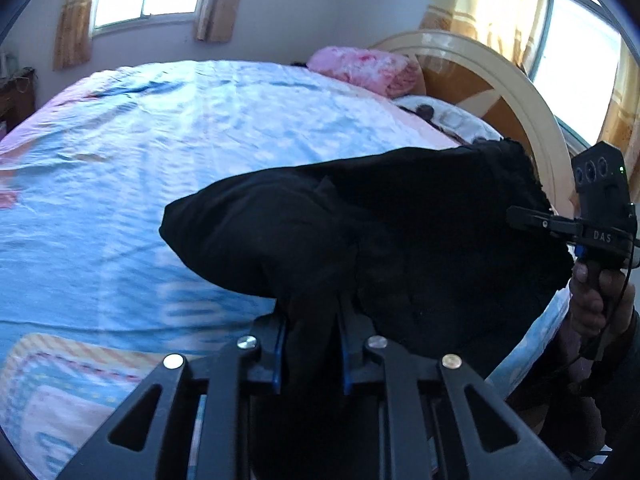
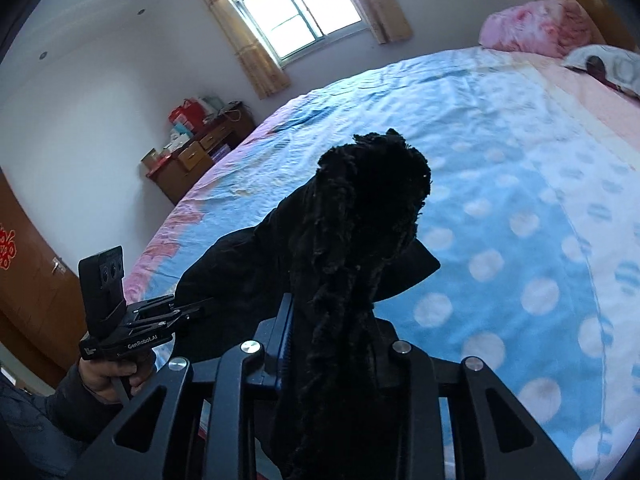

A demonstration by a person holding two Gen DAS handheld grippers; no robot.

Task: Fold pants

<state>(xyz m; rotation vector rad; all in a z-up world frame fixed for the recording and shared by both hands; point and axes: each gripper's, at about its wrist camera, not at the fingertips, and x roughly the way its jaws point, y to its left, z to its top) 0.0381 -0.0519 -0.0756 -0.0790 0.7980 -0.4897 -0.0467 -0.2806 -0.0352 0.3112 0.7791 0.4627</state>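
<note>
Left wrist view. A bed (image 1: 120, 184) covered in a light blue and pink sheet is seen from 9 o'clock across to 1 o'clock. The left gripper (image 1: 311, 320) enters at 6 o'clock; its blue-lined fingers (image 1: 280, 344) are clenched on a fold of the black pants (image 1: 360, 232), and cloth is bunched between them. The pants are held up off the sheet and stretch from centre toward 3 o'clock, where the right gripper (image 1: 524, 220) is clamped on the frayed-looking far edge. The hand (image 1: 596, 304) on its handle is seen at 4 o'clock. A pink bundle (image 1: 360, 66) and a pillow (image 1: 444, 116) lie at 1 o'clock against a curved wooden headboard (image 1: 500, 80). Curtained windows are noted at 11 and 2 o'clock.

Right wrist view. At 8 o'clock the left gripper (image 2: 192, 310) is held by a hand (image 2: 108, 376) in a dark sleeve, its tips lost in the black cloth. A wooden dresser (image 2: 196, 156) loaded with boxes stands at 10 o'clock, under a window (image 2: 296, 12). The right gripper (image 2: 334, 320) enters at 6 o'clock; its fingers (image 2: 285, 332) are closed on a fuzzy section of the pants (image 2: 360, 208), which rises past them to centre frame above the bed (image 2: 520, 200). The second finger is hidden by cloth. The pink bundle (image 2: 532, 28) lies at 1 o'clock.
</note>
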